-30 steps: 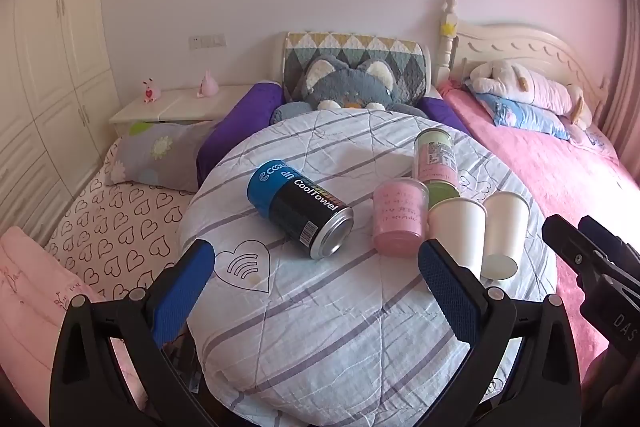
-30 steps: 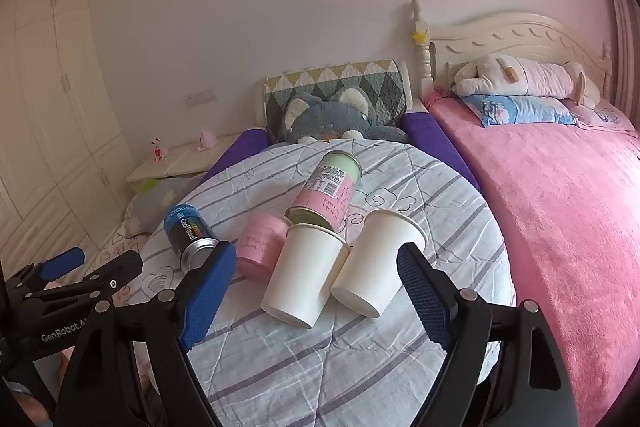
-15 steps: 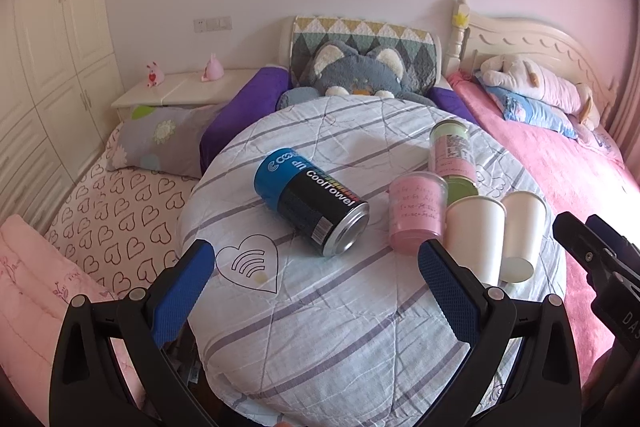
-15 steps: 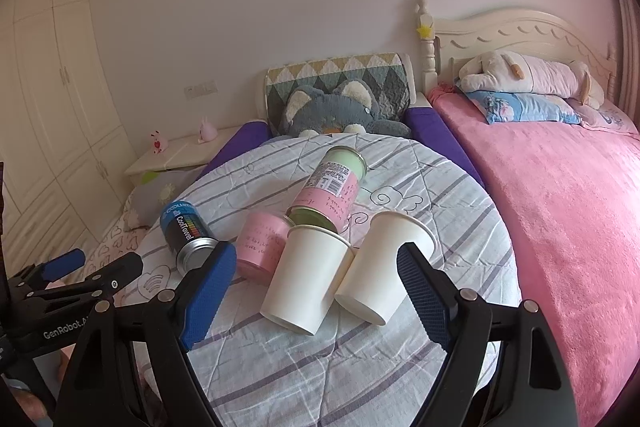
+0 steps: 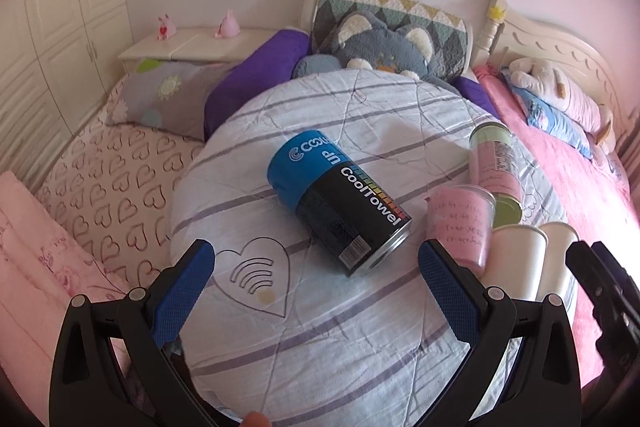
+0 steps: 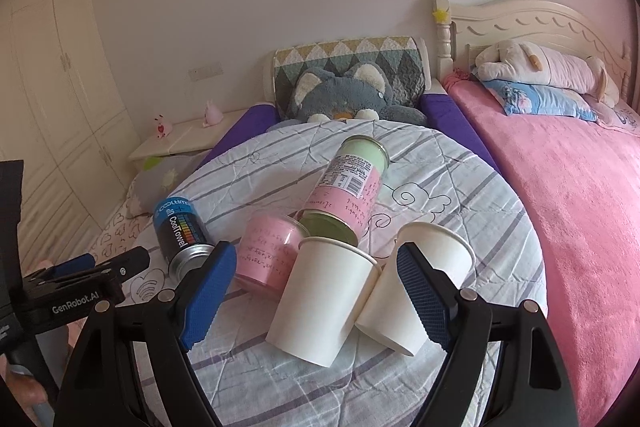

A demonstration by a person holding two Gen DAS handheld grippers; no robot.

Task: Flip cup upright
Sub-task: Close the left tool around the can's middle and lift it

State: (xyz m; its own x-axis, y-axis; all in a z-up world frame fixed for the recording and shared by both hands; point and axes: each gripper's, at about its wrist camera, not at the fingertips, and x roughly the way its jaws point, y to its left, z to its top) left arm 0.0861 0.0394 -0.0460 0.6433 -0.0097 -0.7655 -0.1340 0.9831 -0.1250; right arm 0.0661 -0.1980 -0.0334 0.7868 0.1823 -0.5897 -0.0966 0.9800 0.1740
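Two white paper cups lying on their sides, touching each other, near the front right edge of a round surface with a striped cloth. Left paper cup with its open mouth facing away and its bottom toward the right claw, sitting right in the gap between that claw's blue pads. Right paper cup partly hidden behind the right-side pad. Right claw spread wide, holding nothing, not touching either cup as far as can be seen. Just behind the cups, a pink cup standing mouth-up, and a pink and green jar lying on its side, touching the left paper cup's rim. Farther left, a blue and black CoolTowel can lying on its side near the middle of the surface. Left claw also spread wide and empty, hanging over the front edge, with the can ahead between its pads and both paper cups well off to its right. Behind the surface, a gray plush cat and a pink bed.
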